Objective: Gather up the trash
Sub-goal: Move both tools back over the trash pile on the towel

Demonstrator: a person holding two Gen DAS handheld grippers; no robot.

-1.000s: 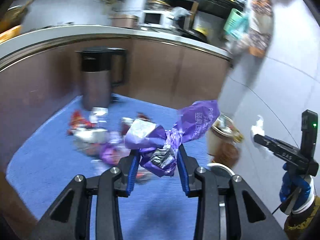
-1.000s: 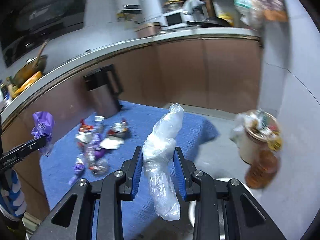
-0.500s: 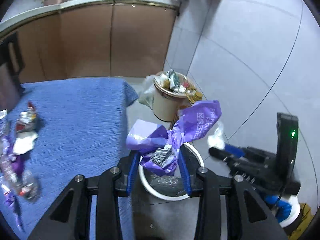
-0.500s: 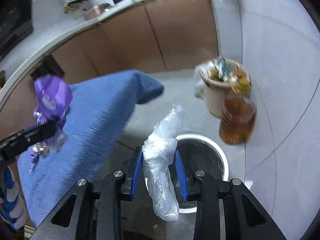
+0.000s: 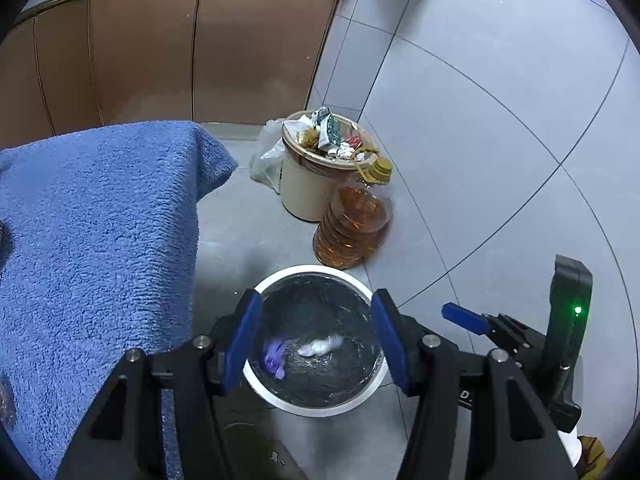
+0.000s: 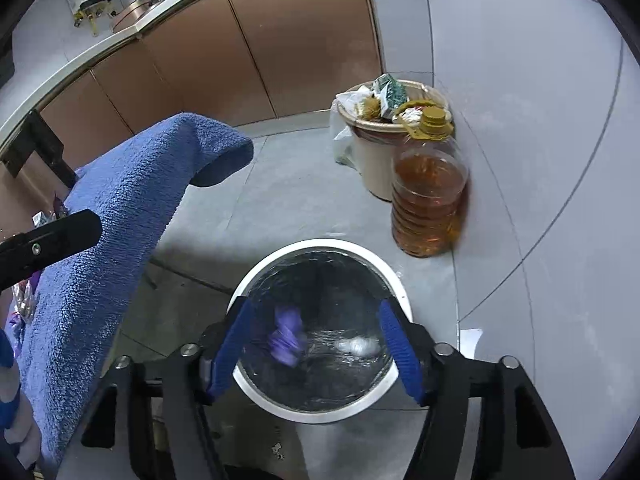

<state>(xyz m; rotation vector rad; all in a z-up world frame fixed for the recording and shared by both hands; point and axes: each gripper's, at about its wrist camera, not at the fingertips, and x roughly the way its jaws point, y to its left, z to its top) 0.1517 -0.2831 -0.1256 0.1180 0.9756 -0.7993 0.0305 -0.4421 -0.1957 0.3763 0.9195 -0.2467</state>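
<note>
Both grippers hang over the white-rimmed bin at the bottom centre of each frame. The left gripper has its fingers spread wide, holding nothing; so does the right gripper. Inside the bin lie the purple wrapper and the clear bag, side by side. The blue towel fills the left, with an oil bottle above the bin.

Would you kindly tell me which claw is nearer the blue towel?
Left. The left claw is open over the white bin, just beside the blue towel. The right claw, also open over the bin, sits on the far side, toward the oil bottle.
</note>
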